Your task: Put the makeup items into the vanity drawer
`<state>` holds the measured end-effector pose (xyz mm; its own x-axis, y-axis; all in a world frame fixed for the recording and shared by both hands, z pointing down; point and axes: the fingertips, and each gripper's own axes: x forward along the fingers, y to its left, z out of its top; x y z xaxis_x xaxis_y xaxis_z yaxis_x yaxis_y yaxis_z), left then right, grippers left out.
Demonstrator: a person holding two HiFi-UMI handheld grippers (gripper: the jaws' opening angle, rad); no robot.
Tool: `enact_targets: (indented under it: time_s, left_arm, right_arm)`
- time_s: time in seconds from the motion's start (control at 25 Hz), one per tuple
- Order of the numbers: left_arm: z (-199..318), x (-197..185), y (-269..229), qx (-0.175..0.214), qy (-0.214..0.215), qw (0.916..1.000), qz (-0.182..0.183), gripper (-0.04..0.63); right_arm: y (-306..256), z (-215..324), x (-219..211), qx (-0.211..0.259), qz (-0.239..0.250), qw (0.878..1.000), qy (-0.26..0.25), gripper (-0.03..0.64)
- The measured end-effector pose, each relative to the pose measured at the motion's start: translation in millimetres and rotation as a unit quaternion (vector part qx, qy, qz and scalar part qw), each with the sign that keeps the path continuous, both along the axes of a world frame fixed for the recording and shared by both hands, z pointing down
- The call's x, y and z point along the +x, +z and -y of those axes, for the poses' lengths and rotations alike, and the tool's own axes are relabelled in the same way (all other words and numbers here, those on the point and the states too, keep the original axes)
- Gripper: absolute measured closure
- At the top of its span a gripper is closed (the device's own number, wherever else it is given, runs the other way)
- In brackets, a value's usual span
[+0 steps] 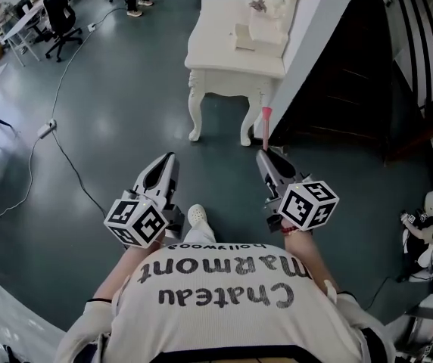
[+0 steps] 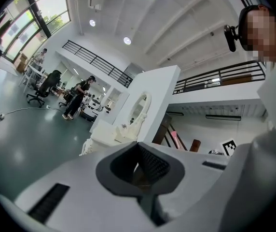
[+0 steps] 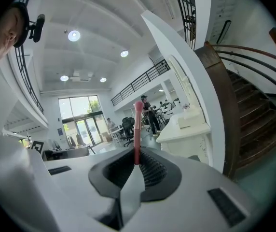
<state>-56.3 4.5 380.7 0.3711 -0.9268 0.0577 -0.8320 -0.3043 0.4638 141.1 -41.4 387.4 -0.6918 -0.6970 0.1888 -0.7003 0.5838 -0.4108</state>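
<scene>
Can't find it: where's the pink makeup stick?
Head view, right of centre: the pink makeup stick is clamped in the right tongs, pointing toward the white vanity.

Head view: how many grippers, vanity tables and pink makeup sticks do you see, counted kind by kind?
Grippers: 2, the left gripper and the right gripper
Vanity table: 1
Pink stick: 1
Total: 4

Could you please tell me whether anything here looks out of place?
Nothing looks spilled or damaged. A corded power strip lies loose on the floor, left of the vanity. The right gripper holds a pink stick.
</scene>
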Motion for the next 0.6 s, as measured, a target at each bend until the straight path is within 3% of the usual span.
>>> enact_targets:
  time_s: [0.6]
  left_arm:
    - [64.0, -4.8, -20.0, 0.032, 0.037, 0.9988, 0.008, 0.588]
  right_arm:
    - [-16.1, 45.1, 2.2, 0.016, 0.005, 0.999, 0.043, 0.568]
